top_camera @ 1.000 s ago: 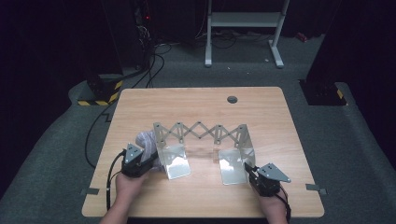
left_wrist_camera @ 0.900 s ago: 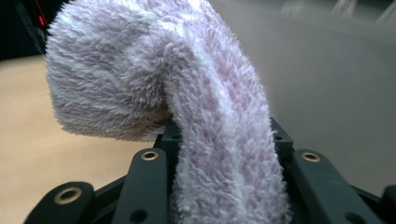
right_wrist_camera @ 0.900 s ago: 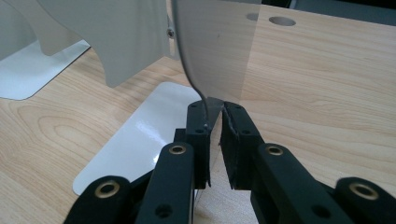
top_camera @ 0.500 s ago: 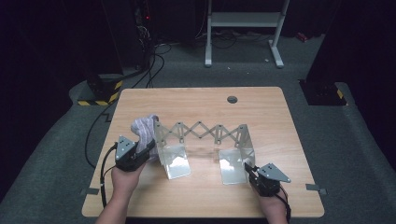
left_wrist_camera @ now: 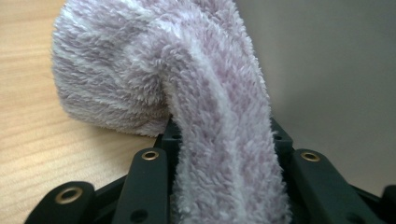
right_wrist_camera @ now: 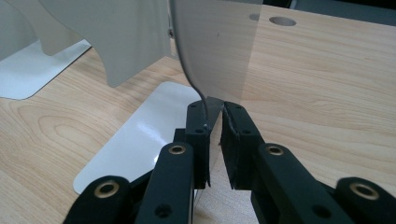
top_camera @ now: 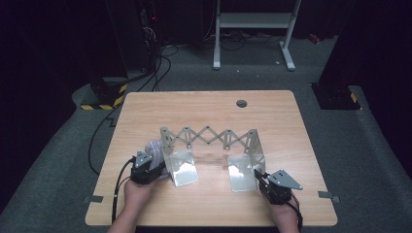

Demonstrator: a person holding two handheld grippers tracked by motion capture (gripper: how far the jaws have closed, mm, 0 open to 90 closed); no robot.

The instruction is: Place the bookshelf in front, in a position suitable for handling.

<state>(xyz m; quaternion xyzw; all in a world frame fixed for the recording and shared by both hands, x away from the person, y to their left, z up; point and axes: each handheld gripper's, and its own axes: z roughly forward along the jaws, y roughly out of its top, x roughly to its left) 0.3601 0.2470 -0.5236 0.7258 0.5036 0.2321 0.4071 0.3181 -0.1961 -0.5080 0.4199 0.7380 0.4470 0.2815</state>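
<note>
Fuzzy sock (left_wrist_camera: 187, 93) clamped in left gripper (left_wrist_camera: 224, 158), beside metal rack (top_camera: 209, 145).

The right claw (right_wrist_camera: 214, 122) pinches the metal rack's upright end plate (right_wrist_camera: 212, 51).

A light wooden worktop (top_camera: 209, 116) with rounded corners is standing on grey carpet (top_camera: 340, 145), a round cable hole (top_camera: 241, 103) sitting near its far edge. Beyond that edge a white metal stand (top_camera: 252, 29) is resting on the floor. Black cables (top_camera: 155, 63) are trailing past the far left corner, beside yellow-black hazard tape (top_camera: 109, 97). The surroundings are lying in darkness.
</note>
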